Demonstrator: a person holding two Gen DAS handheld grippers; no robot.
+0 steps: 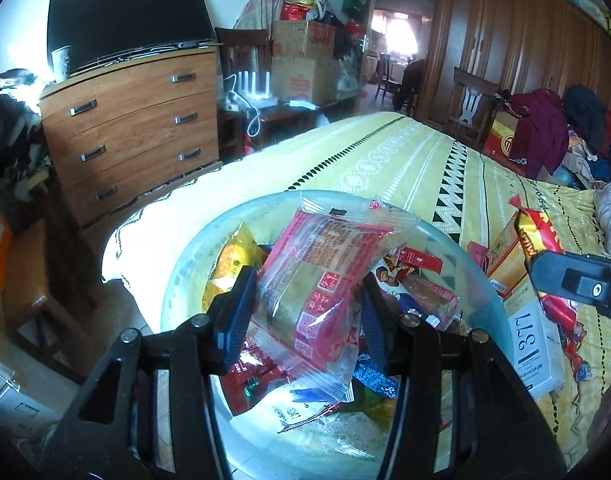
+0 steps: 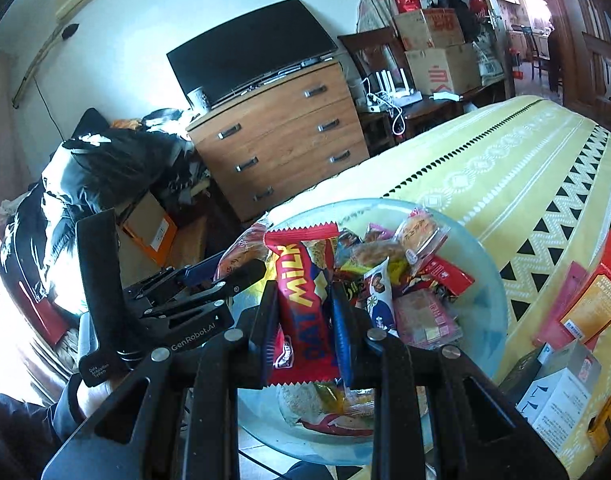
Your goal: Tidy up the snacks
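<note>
many wrapped snacks fill glass bowl (image 2: 489,280) on bed. left gripper (image 1: 305,312) pinches clear red-printed packet (image 1: 321,280), tilted. right gripper (image 2: 305,320) pinches red oat milk bar (image 2: 301,308), long axis upright.

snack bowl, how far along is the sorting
Done: the glass bowl already holds a pile of wrapped snacks. In hand: the left tool grips a red clear-wrapped cake packet and the right tool is shut on a red oat milk bar, both over the bowl. Left: boxes and packets on the yellow bedspread beside the bowl.
</note>
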